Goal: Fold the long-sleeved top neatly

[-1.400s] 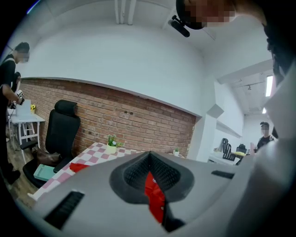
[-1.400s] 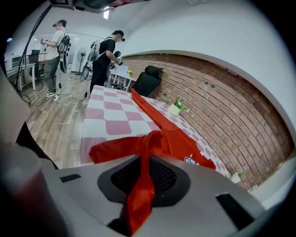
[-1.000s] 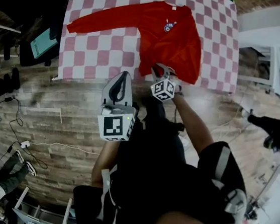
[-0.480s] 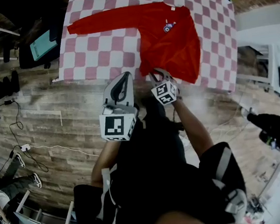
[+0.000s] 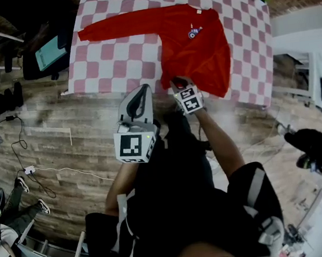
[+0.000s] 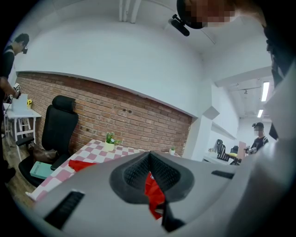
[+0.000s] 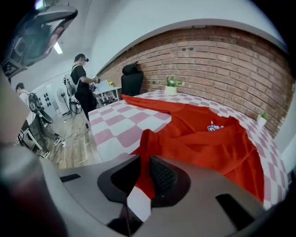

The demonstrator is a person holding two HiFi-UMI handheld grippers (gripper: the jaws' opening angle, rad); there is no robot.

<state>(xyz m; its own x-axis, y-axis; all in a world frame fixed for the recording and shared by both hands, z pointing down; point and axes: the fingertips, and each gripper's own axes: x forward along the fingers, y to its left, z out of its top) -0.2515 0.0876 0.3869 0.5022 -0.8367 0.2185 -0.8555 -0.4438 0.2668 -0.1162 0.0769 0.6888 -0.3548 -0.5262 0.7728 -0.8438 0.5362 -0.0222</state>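
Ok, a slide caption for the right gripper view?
Right hand-held gripper pinches the red top on the checkered table.

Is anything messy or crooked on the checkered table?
Yes. The red top lies crooked, one sleeve stretched sideways across the checkered table. Its near corner is bunched up where the right gripper pinches it.

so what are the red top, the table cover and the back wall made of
red top: soft matt knit cloth, possibly cotton; it drapes and creases in loose folds.
table cover: pink-and-white check, thin cloth or oilcloth, can't tell which.
wall: bare red brick, rough, with visible mortar lines.
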